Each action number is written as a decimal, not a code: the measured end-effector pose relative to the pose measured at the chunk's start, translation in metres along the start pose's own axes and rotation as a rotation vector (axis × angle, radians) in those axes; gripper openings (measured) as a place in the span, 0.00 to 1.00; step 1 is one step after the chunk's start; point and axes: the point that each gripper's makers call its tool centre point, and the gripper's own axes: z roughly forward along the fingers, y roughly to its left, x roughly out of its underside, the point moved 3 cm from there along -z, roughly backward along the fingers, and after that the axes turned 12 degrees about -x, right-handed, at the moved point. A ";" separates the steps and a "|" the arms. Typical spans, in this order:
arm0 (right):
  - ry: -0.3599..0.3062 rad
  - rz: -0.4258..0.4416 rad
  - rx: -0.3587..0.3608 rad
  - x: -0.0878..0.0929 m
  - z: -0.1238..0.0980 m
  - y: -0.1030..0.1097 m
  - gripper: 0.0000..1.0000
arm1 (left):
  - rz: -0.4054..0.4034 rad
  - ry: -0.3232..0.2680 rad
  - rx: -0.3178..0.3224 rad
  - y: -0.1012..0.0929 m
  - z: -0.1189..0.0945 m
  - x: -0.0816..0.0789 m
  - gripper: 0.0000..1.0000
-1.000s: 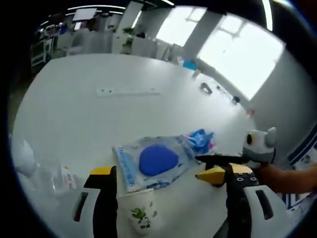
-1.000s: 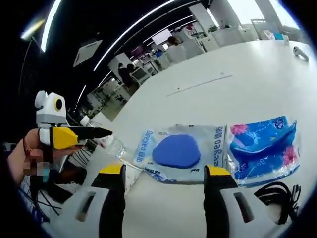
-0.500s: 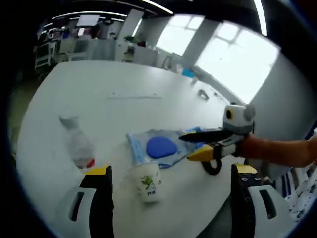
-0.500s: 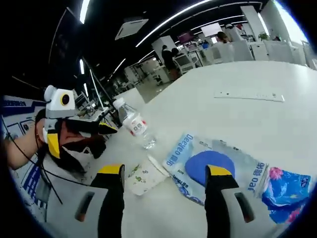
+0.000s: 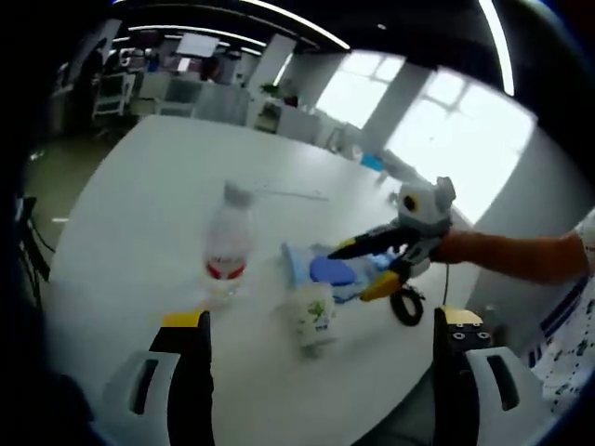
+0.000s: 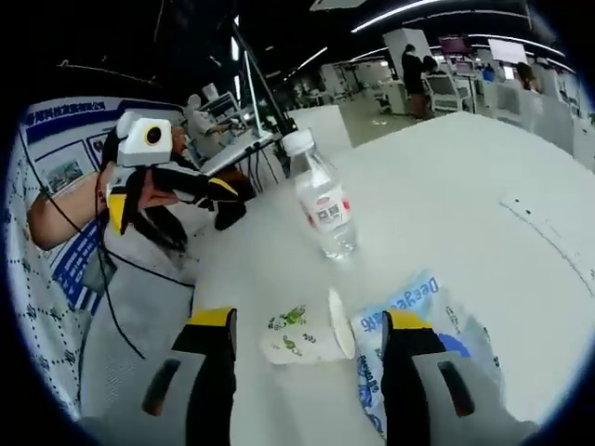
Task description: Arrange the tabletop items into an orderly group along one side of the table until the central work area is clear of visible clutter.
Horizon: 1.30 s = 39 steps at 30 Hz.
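Observation:
On the white table (image 5: 139, 204) a clear water bottle (image 5: 226, 243) with a red label lies or stands left of a printed paper cup (image 5: 314, 318). Behind the cup is a plastic packet (image 5: 327, 269) with a blue pad inside. My left gripper (image 5: 321, 321) is open, held back from the cup. My right gripper (image 5: 367, 268) hovers open over the packet. From the right gripper view, the cup (image 6: 302, 336) appears on its side, mouth toward the packet (image 6: 379, 321), with the bottle (image 6: 325, 206) beyond. My right gripper (image 6: 310, 321) is open; the left gripper (image 6: 200, 190) hangs off the table's edge.
A black cable coil (image 5: 406, 305) lies near the table's edge by the packet. A long white power strip (image 5: 288, 193) sits further in. A person's forearm (image 5: 521, 260) reaches in from the right. Office desks and chairs stand beyond the table.
Both cameras have pulled back and swung round, bringing the bottle and cup into view together. The right gripper has risen over the packet. Nothing was taken hold of.

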 end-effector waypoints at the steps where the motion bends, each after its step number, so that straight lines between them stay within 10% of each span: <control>1: 0.023 -0.008 -0.022 0.000 0.003 -0.001 0.60 | -0.005 0.000 0.001 0.002 -0.001 0.001 0.96; 17: 0.270 -0.006 -0.200 0.015 0.029 -0.012 0.43 | -0.069 -0.042 0.004 0.025 -0.009 0.005 0.95; 39: 0.287 0.012 -0.353 0.011 0.038 0.017 0.04 | -0.087 -0.057 0.021 0.024 -0.002 0.015 0.88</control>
